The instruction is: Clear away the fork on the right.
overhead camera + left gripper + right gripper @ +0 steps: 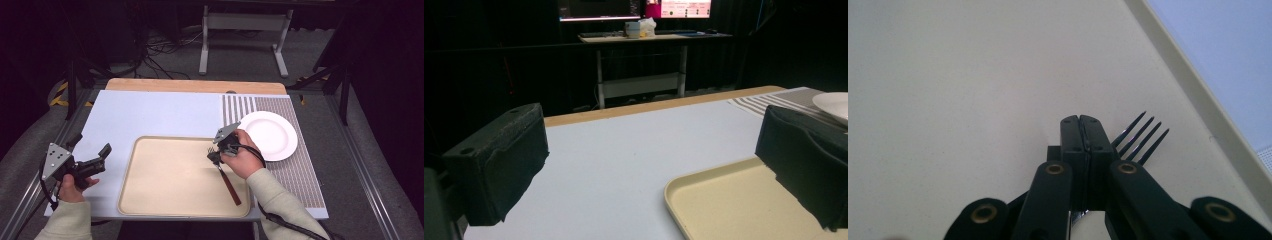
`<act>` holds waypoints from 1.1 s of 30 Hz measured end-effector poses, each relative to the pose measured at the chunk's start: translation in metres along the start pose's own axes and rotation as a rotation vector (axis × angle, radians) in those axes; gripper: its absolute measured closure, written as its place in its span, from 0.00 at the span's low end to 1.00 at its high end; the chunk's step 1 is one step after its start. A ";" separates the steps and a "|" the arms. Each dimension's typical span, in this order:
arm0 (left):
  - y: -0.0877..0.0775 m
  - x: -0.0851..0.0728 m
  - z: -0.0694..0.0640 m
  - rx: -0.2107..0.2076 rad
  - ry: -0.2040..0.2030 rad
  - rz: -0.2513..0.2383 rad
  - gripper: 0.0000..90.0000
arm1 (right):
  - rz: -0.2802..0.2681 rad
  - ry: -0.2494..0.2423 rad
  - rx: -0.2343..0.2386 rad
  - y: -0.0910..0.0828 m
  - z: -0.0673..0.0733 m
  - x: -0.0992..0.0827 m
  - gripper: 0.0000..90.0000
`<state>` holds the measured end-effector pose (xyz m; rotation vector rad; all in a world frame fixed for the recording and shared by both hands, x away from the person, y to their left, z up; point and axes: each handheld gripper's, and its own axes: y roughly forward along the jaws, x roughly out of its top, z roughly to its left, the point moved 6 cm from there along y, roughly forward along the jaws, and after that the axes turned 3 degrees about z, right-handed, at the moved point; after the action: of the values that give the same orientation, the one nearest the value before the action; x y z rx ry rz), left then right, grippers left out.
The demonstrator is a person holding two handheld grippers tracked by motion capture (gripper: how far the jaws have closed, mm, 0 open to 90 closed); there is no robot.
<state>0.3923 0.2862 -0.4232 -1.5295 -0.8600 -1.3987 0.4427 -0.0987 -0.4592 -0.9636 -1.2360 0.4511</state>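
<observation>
A fork [229,186] with a dark reddish handle lies at the right side of the beige tray [165,200], handle toward the front edge. My right gripper [216,155] points down on the fork's neck. In the right gripper view its jaws are pressed together [1080,120], with the fork's tines [1140,140] sticking out to their right over the tray floor [948,100]. My left gripper [92,150] is held left of the tray above the blue mat, jaws wide apart [654,165] with nothing between them.
A white plate [270,135] sits on a striped grey placemat [300,170] to the right of the tray; its rim [831,105] shows in the left gripper view. The blue mat [150,115] covers the table's left and back. Table edges lie close on both sides.
</observation>
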 end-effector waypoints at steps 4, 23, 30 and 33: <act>0.000 0.000 0.000 -0.003 0.000 -0.001 0.01 | 0.011 0.003 0.002 0.005 -0.001 -0.002 1.00; 0.000 0.001 0.000 0.000 0.001 -0.003 0.01 | 0.077 0.011 0.013 0.023 -0.002 -0.013 1.00; -0.001 0.001 0.000 0.000 -0.002 -0.005 0.01 | 0.104 0.006 -0.006 0.021 -0.003 -0.016 1.00; -0.001 0.001 0.000 0.000 -0.001 -0.005 0.01 | 0.111 0.009 -0.023 0.019 -0.006 -0.018 1.00</act>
<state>0.3919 0.2868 -0.4218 -1.5293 -0.8652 -1.4007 0.4461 -0.1037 -0.4854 -1.0563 -1.1853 0.5200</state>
